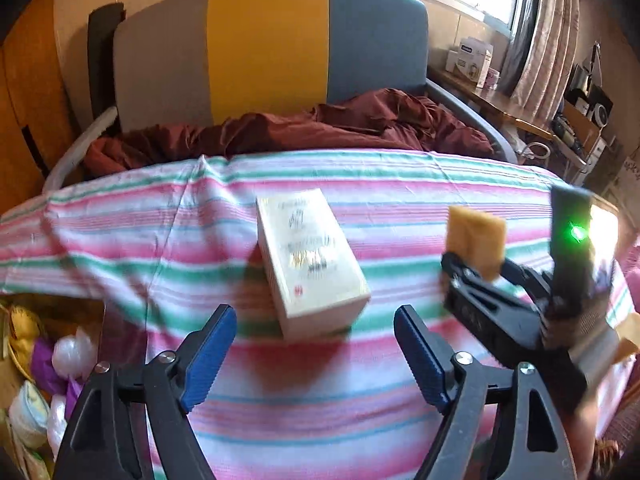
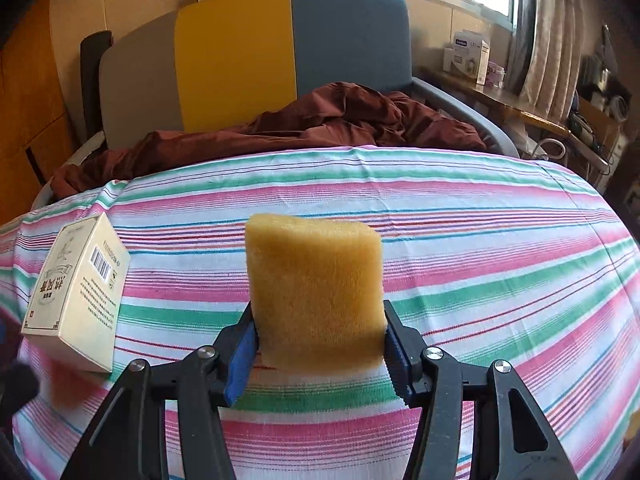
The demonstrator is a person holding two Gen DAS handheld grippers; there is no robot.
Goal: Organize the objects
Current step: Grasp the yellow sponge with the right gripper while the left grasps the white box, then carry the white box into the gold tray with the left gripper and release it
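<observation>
- The right tongs [image 2: 318, 354] grip a yellow sponge [image 2: 314, 288] by its lower end, the blue pads [image 2: 240, 360] pressing in on both sides; the sponge stands upright above the striped sheet [image 2: 480, 240], clear of it.
- In the left wrist view the same right tongs [image 1: 476, 270] appear at the right with the sponge [image 1: 474, 240] sticking up out of them.
- The left tongs [image 1: 316, 354] gape wide with nothing between the blue pads [image 1: 212, 356].
- A cream box [image 1: 310, 264] with printed lettering lies flat on the sheet just beyond the left tongs, apart from them.
- In the right wrist view the box [image 2: 76, 292] sits at the left edge, well apart from the sponge.
- A dark red blanket [image 2: 300, 128] is bunched behind the sheet, before a grey, yellow and blue headboard [image 2: 236, 52].
</observation>
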